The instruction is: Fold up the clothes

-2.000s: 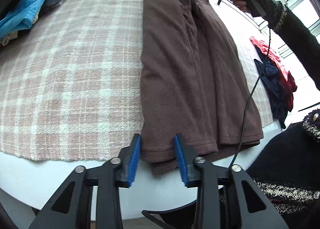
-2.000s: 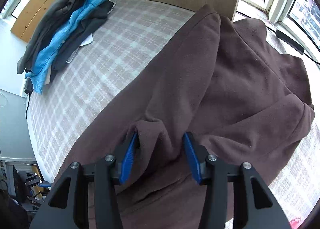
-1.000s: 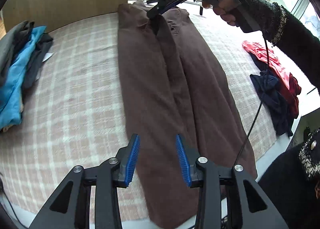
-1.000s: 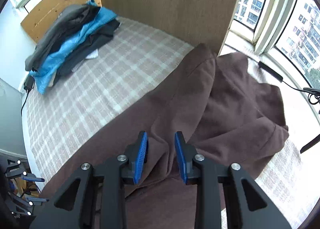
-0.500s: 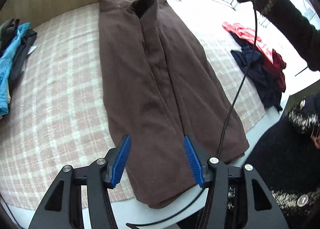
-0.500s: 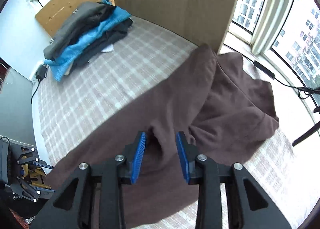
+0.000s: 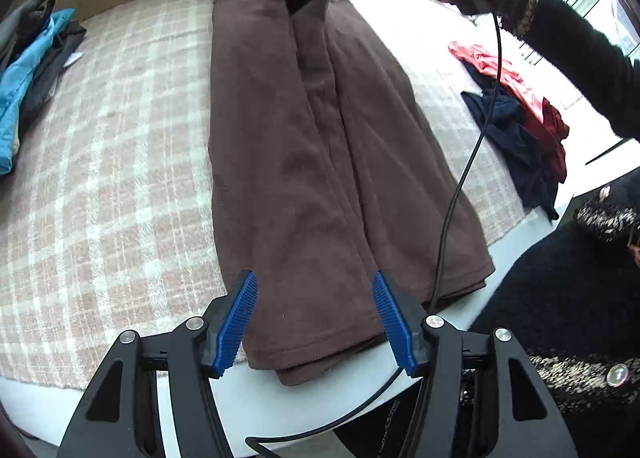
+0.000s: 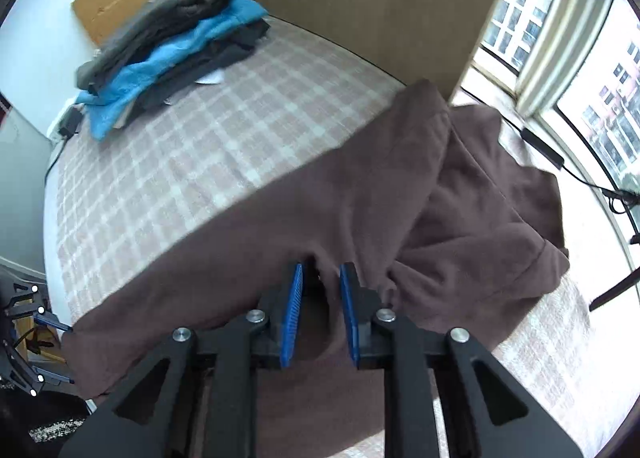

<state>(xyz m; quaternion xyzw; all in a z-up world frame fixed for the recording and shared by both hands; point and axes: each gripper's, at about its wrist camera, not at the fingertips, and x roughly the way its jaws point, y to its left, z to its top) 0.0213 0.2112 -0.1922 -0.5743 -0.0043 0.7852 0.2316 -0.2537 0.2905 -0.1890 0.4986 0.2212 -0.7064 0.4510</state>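
Since a second ago the left gripper (image 7: 316, 318) has spread from narrow to wide; jaws opening, above the hem of the brown garment (image 7: 304, 162), pads off the cloth. Right gripper (image 8: 320, 314) has narrowed; jaws closing on a raised fold at the garment's far end. Garment lies lengthwise, folded in long panels, on the plaid blanket (image 7: 120, 178). Raised letters on the right gripper's body, possibly "DAS"; too blurred to confirm.

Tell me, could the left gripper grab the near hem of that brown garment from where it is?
Probably yes. The left gripper, jaws opening, hangs right over the brown garment's near hem with nothing between; only a dangling black cable hangs nearby.
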